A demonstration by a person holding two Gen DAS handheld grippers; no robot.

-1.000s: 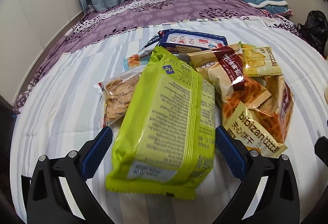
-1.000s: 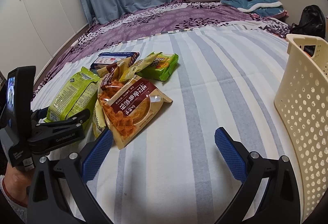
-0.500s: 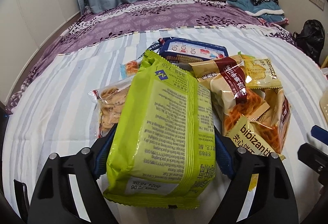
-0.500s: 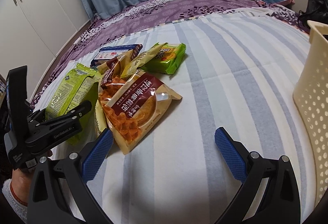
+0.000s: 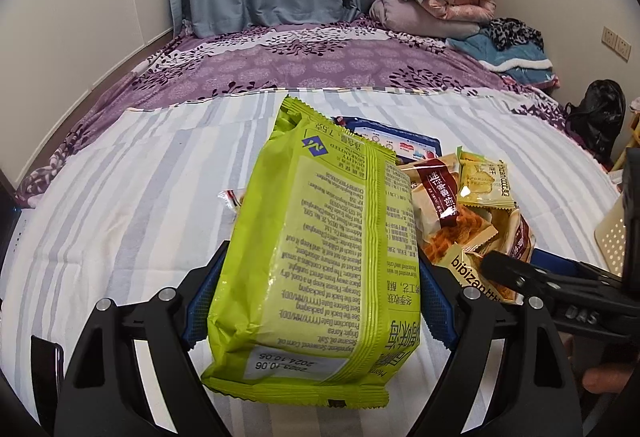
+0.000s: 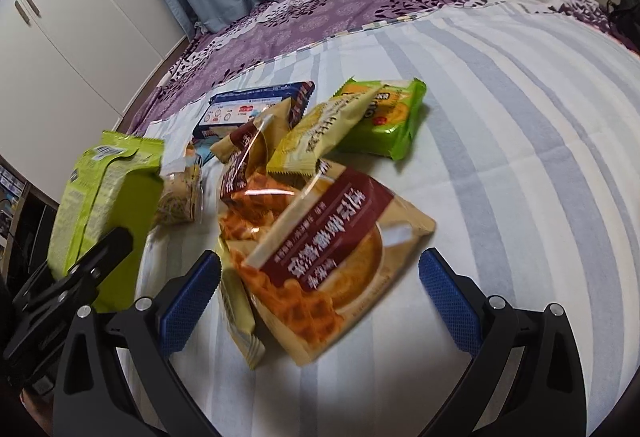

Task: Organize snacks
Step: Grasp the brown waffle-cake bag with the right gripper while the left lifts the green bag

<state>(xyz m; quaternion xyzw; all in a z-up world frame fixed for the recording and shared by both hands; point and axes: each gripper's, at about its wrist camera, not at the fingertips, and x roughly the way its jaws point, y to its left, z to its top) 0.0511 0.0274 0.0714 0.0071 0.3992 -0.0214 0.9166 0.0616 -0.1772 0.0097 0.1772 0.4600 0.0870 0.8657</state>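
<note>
My left gripper point(image 5: 316, 301) is shut on a large lime-green snack bag point(image 5: 324, 257) and holds it lifted and tilted above the striped bed sheet; the bag also shows at the left of the right wrist view point(image 6: 104, 193). My right gripper point(image 6: 320, 297) is open, its blue pads either side of a brown waffle snack bag point(image 6: 332, 249) that lies on the sheet. Around it lie a blue box point(image 6: 256, 109), a green cracker pack point(image 6: 384, 117), a yellow packet point(image 6: 320, 133) and a clear biscuit pack point(image 6: 180, 193).
A cream perforated basket point(image 5: 612, 241) edge shows at the right of the left wrist view. Folded blankets and clothes point(image 5: 436, 5) are piled at the bed's far end. White wardrobe doors point(image 6: 60, 29) stand to the left. A black bag point(image 5: 596, 113) sits at the far right.
My left gripper closed on the lime-green bag and lifted it off the pile. My right gripper moved left toward the snacks, over the waffle bag; the basket left its view.
</note>
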